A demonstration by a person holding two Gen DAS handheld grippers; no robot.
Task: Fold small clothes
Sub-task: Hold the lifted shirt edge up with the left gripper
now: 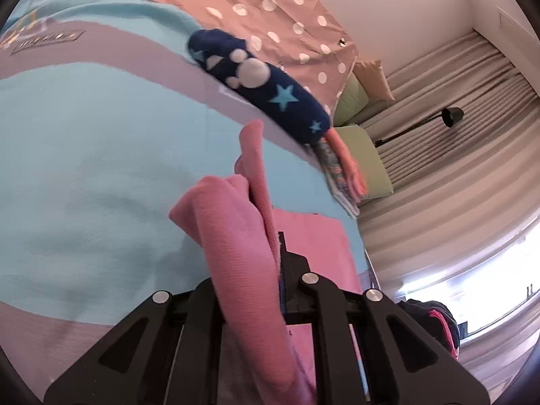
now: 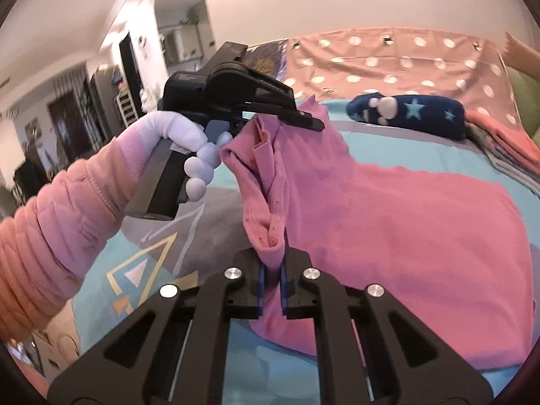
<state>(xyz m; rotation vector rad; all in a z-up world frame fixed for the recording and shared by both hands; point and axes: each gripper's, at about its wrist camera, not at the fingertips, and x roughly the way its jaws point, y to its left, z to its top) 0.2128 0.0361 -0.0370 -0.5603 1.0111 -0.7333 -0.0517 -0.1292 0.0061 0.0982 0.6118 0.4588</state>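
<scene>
Beige curtains [image 1: 438, 108], black lamp [image 1: 452, 116]

Left tongs [image 1: 270, 246]: fingertips hidden inside the pink garment [image 1: 236, 253]. Folded stack [image 1: 344, 175]: partly covered by the navy roll [image 1: 266, 84]; items indistinguishable. Dark bundle [image 1: 435, 324]: cut off behind the tongs body. Sleeve [image 2: 44, 236]: cropped by the frame edge.
</scene>
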